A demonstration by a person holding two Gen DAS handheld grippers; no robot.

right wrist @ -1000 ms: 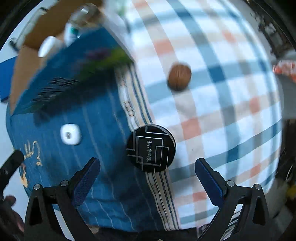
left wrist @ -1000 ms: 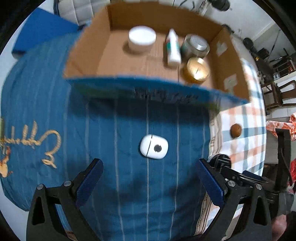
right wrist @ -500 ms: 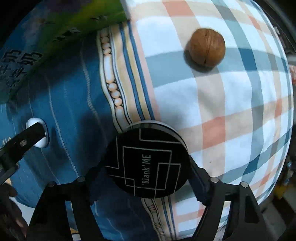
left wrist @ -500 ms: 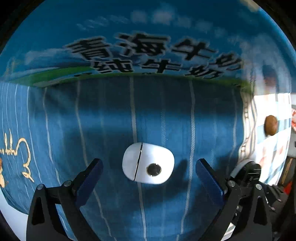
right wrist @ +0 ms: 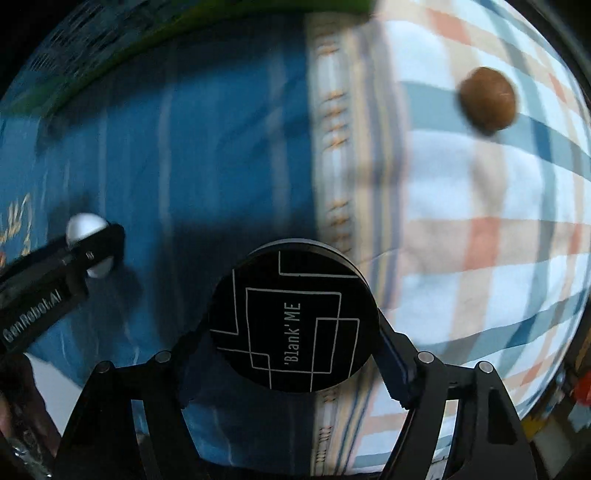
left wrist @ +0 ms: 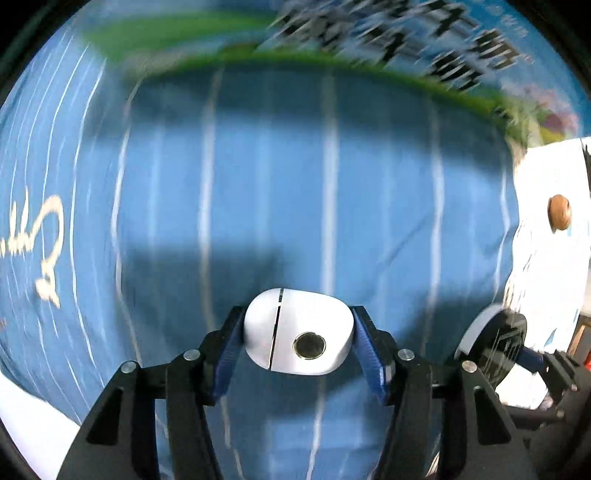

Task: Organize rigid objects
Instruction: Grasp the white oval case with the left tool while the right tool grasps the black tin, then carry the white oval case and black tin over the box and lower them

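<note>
A white oval case [left wrist: 297,332] with a small round metal button lies on the blue striped cloth [left wrist: 280,177]. My left gripper [left wrist: 298,329] points straight down over it; its jaws are closing and the blue pads [left wrist: 364,347] press on both ends of the case. The right wrist view shows the same case [right wrist: 83,225] at the far left, partly hidden by a left finger. A black round tin [right wrist: 293,321] marked 'Blank'ME sits between the fingers of my right gripper [right wrist: 294,326], whose pads touch both its sides. That tin [left wrist: 495,347] also appears at the lower right of the left wrist view.
A brown walnut [right wrist: 487,99] lies on the plaid sheet [right wrist: 480,266] to the right. The printed blue and green side of a cardboard box [left wrist: 332,33] rises close behind the blue cloth. A hand [right wrist: 18,398] shows at the lower left edge.
Both grippers have come down and closed. The left one now clamps the white case, which lay free between wide jaws before. The right one still clamps the black tin, and both views are blurred.
</note>
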